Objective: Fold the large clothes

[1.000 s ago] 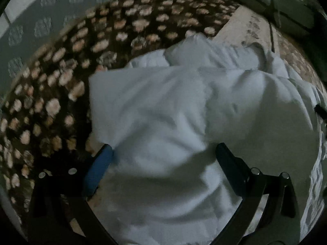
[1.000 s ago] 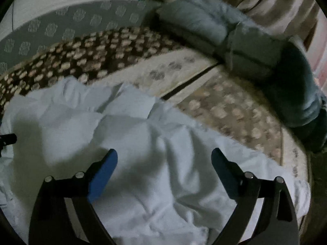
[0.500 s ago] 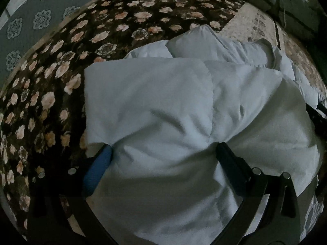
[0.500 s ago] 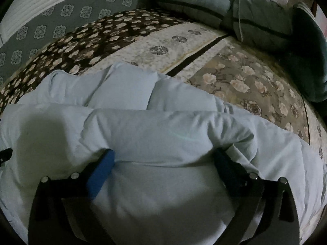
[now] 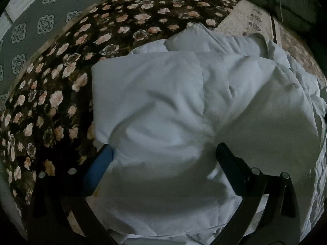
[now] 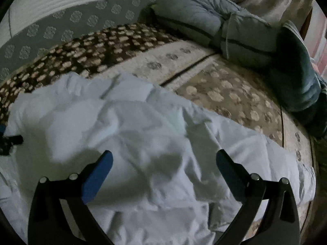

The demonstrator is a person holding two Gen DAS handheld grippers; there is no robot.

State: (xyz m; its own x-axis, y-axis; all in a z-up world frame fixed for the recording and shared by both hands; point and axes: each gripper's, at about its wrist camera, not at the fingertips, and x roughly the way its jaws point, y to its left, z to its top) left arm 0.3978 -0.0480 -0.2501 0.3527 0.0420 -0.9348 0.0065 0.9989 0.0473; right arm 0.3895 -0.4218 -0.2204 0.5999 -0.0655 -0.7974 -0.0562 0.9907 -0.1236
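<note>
White padded garment [image 5: 184,112] lies between my left gripper [image 5: 164,153] fingers, spread wide; right gripper [image 6: 164,159] fingers just released, above it.

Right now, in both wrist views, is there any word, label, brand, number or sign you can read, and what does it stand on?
None can be read in either view.
White garment: plain fabric, no tag or print showing.
Floral bedspread: roses only, no lettering.
Grey patterned panel: repeated medallions, no text.
Folded grey bedding: stripes only.
Left gripper and right gripper: no markings visible.
</note>
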